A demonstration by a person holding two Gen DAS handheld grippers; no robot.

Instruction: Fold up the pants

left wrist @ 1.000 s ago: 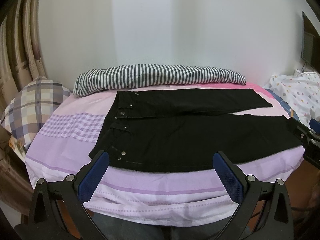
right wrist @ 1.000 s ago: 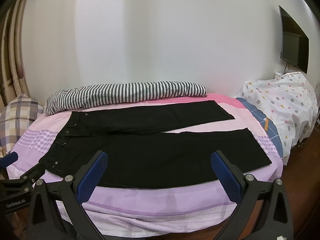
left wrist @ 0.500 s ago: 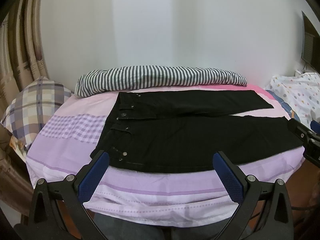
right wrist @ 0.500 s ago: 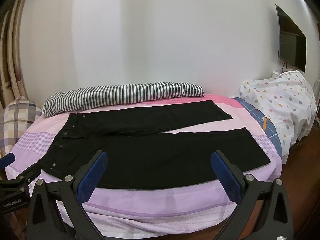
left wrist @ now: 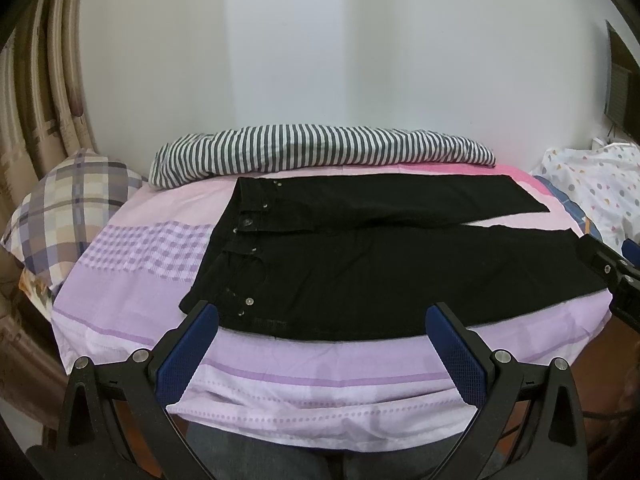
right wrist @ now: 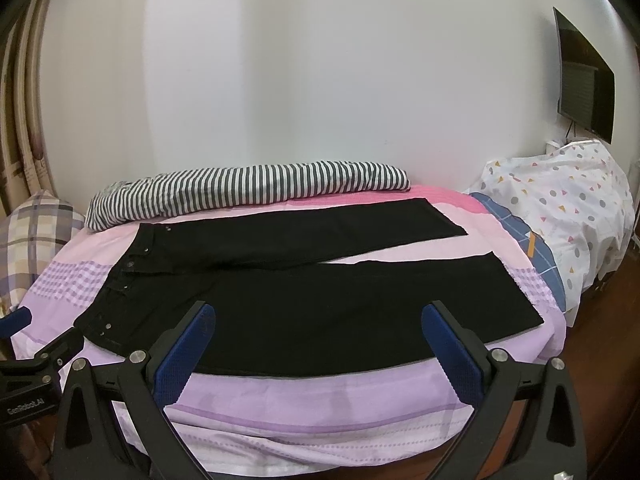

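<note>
Lettering "GenRobot.AI" marks left claw [right wrist: 24, 364] beside black pants [right wrist: 320, 312]

Black pants [left wrist: 380, 264] lie flat on the bed [left wrist: 132, 288], waistband toward the plaid pillow [left wrist: 68, 216] (legs slightly apart). The left tongs [left wrist: 322, 320] hover spread wide at the pants' near edge, the striped bedding [left wrist: 320, 152] beyond.

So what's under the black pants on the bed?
The black pants lie flat on a purple and pink striped bedsheet, which shows all around them and between the two legs. Whatever is beneath the sheet is covered, so it cannot be seen.
</note>
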